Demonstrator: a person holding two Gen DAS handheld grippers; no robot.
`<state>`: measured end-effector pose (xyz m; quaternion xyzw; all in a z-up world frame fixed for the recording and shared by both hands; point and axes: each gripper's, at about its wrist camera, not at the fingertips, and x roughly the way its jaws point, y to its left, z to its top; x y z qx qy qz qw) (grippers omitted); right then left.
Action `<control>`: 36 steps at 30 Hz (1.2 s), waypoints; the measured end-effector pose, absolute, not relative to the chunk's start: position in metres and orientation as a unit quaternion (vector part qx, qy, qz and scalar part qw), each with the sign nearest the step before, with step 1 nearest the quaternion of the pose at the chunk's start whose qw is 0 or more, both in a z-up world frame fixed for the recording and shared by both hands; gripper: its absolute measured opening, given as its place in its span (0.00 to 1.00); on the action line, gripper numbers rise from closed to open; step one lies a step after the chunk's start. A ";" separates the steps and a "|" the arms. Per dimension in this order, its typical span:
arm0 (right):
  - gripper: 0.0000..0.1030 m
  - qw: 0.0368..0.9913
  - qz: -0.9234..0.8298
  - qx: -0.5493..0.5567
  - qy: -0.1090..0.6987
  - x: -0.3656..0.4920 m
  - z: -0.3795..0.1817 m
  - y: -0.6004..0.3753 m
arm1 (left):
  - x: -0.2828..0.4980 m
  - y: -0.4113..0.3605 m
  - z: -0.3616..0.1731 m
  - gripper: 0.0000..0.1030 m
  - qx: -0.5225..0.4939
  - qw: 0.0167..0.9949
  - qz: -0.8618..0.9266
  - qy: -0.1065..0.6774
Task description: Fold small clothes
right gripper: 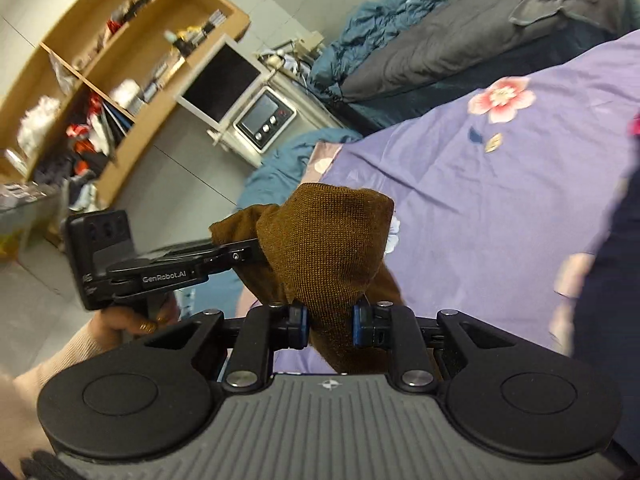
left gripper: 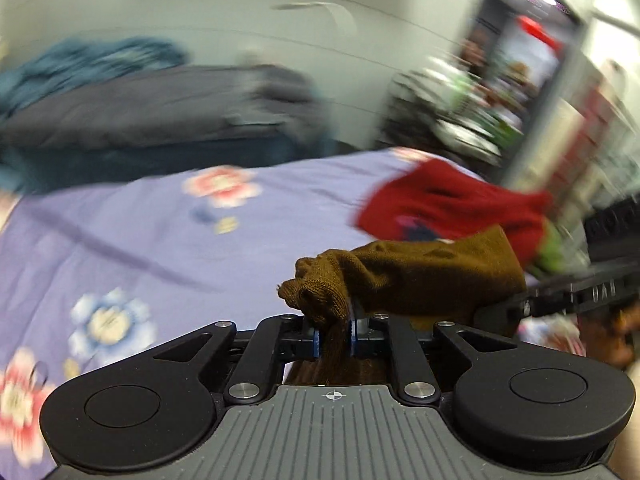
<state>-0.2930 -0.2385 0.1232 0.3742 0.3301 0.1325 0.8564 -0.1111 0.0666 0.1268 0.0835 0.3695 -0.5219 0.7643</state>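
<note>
A small brown knit garment [left gripper: 404,280] is stretched in the air between both grippers, above a purple floral bedsheet [left gripper: 160,220]. My left gripper [left gripper: 334,336] is shut on one bunched end of it. My right gripper [right gripper: 331,326] is shut on the other end of the brown garment [right gripper: 324,248], with a thick wad of cloth between its blue pads. The left gripper also shows in the right wrist view [right gripper: 240,256], its fingers buried in the brown cloth. A red garment [left gripper: 448,204] lies on the sheet at the right.
A grey and teal bedding pile [right gripper: 440,40] lies at the far end of the bed. A wooden shelf [right gripper: 100,80] full of clutter and a white cabinet with a monitor [right gripper: 228,80] stand on the tiled floor beyond. Shelving [left gripper: 460,112] stands at the right.
</note>
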 end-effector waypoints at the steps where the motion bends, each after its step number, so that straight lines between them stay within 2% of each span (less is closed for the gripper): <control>1: 0.22 0.851 0.126 0.388 0.329 -0.305 0.128 -0.253 | -0.117 0.052 0.131 0.59 0.088 0.752 -0.539 0.370; 4: 0.22 0.849 0.072 0.414 0.320 -0.330 0.141 -0.302 | -0.125 -0.007 0.132 0.61 0.077 0.716 -0.590 0.366; 7: 0.22 0.856 -0.007 0.396 0.331 -0.342 0.139 -0.352 | -0.123 -0.080 0.112 0.59 0.085 0.686 -0.632 0.349; 13: 0.22 0.835 -0.120 0.413 0.344 -0.340 0.084 -0.437 | -0.122 -0.218 0.047 0.58 0.134 0.657 -0.642 0.372; 18: 0.22 0.810 -0.185 0.421 0.365 -0.330 0.034 -0.460 | -0.122 -0.270 0.004 0.57 0.184 0.679 -0.591 0.394; 21: 0.28 0.811 -0.203 0.415 0.360 -0.325 0.023 -0.453 | -0.131 -0.272 -0.005 0.72 0.219 0.696 -0.568 0.381; 22: 0.31 0.811 -0.207 0.412 0.362 -0.326 0.024 -0.448 | -0.133 -0.268 -0.005 0.90 0.226 0.704 -0.558 0.377; 23: 0.36 0.808 -0.215 0.406 0.368 -0.325 0.029 -0.445 | -0.131 -0.263 -0.001 1.00 0.229 0.711 -0.548 0.376; 24: 0.38 0.809 -0.225 0.394 0.373 -0.324 0.037 -0.440 | -0.132 -0.256 0.004 1.00 0.231 0.718 -0.539 0.376; 25: 0.45 0.815 -0.230 0.377 0.375 -0.326 0.047 -0.434 | -0.132 -0.250 0.012 1.00 0.236 0.722 -0.530 0.376; 26: 0.58 0.823 -0.234 0.357 0.376 -0.328 0.060 -0.428 | -0.132 -0.244 0.020 1.00 0.247 0.726 -0.521 0.376; 28: 0.77 0.826 -0.250 0.319 0.391 -0.333 0.085 -0.416 | -0.137 -0.231 0.042 1.00 0.280 0.726 -0.502 0.377; 32: 0.92 0.826 -0.207 0.261 0.455 -0.336 0.119 -0.386 | -0.156 -0.203 0.078 1.00 0.359 0.714 -0.477 0.365; 36: 0.94 0.818 -0.173 0.191 0.514 -0.328 0.124 -0.344 | -0.176 -0.184 0.085 1.00 0.403 0.693 -0.449 0.394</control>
